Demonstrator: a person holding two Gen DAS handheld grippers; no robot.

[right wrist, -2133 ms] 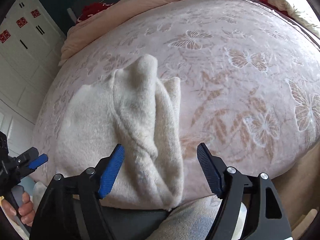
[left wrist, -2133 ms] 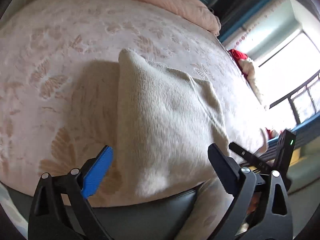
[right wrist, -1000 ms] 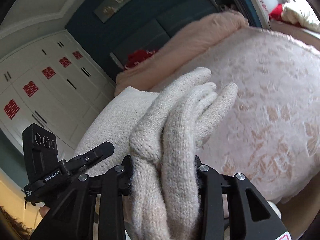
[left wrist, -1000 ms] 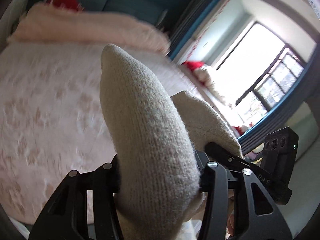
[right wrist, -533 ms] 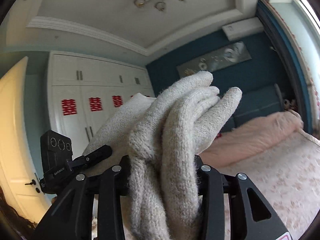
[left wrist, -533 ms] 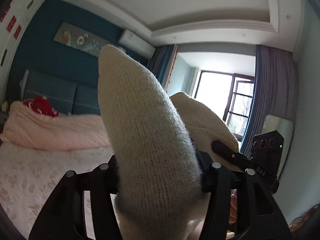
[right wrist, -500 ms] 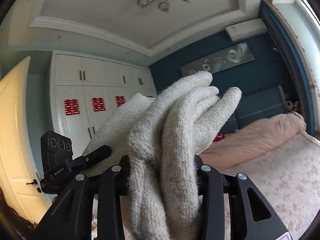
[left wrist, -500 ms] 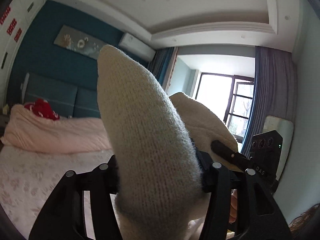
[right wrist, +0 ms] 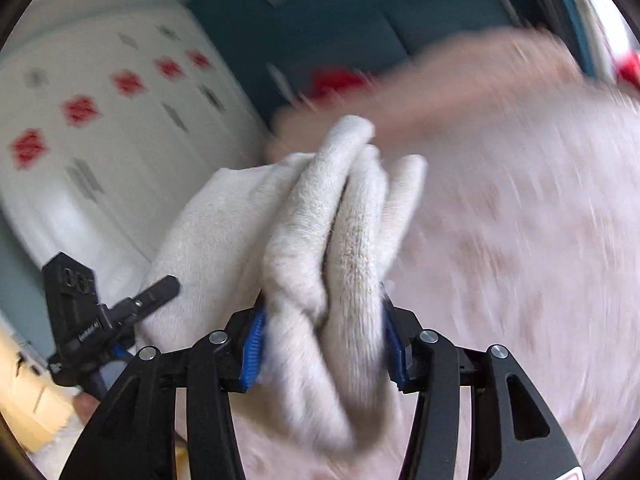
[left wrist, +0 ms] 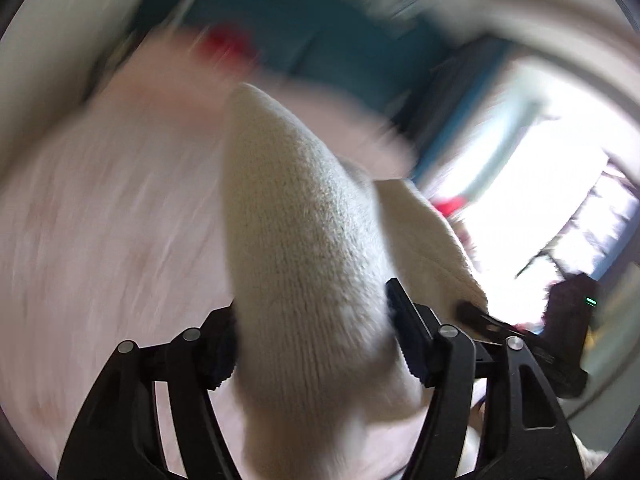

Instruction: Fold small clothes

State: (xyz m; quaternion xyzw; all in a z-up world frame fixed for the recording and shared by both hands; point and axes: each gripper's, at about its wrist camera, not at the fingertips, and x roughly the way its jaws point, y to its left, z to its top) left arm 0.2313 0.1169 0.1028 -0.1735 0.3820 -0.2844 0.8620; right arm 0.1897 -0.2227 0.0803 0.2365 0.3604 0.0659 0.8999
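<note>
While clamped, both grippers (left (left wrist: pixel 312 344), right (right wrist: pixel 322 340)) grip the cream knit garment (left wrist: pixel 296 240).

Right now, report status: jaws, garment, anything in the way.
Left gripper shut on knit. Right gripper shut on a bunched part of it. Knit stretched between both, above the bed. Nothing in the way; views blurred.

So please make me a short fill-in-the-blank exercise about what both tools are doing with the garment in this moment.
1. The left tool is shut on the cream ____.
2. The right tool has ____ pads.
3. The garment is held by ____ tools.
4. Under the garment lies a pink ____.

Missing words: garment; blue; both; bed
</note>
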